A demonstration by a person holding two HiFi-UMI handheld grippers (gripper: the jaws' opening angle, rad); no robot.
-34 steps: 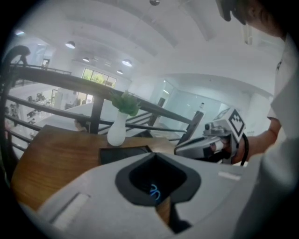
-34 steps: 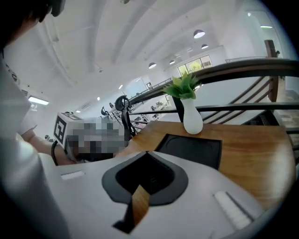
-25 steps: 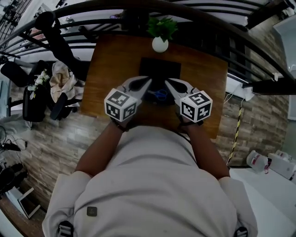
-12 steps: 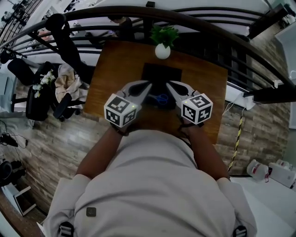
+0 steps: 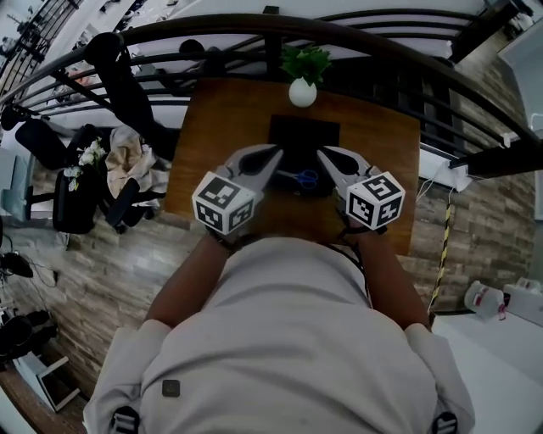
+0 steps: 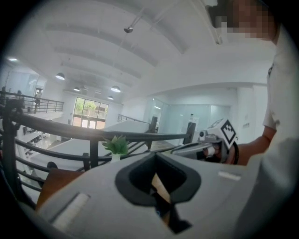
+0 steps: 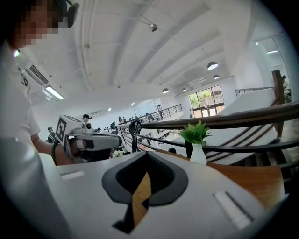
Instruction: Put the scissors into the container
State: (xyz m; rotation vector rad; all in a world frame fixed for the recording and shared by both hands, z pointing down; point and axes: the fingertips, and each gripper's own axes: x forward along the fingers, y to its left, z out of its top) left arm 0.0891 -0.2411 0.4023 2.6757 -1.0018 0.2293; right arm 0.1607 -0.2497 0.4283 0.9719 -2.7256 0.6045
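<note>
Blue-handled scissors (image 5: 302, 178) lie on the wooden table (image 5: 221, 119) at the near edge of a black container (image 5: 304, 136); whether they are inside it I cannot tell. My left gripper (image 5: 273, 153) hovers just left of the scissors and my right gripper (image 5: 325, 155) just right of them. Both are raised, shut and empty, with their tips angled toward each other. In the left gripper view the left gripper (image 6: 155, 155) has its jaws together. The right gripper (image 7: 147, 154) looks the same in its own view. The gripper views do not show the scissors.
A small green plant in a white vase (image 5: 302, 87) stands at the table's far edge behind the container. A dark curved railing (image 5: 254, 25) runs beyond the table. Chairs and bags (image 5: 93, 169) stand on the floor at left.
Both grippers have lifted a little above the table and stayed shut. The scissors have not moved.
</note>
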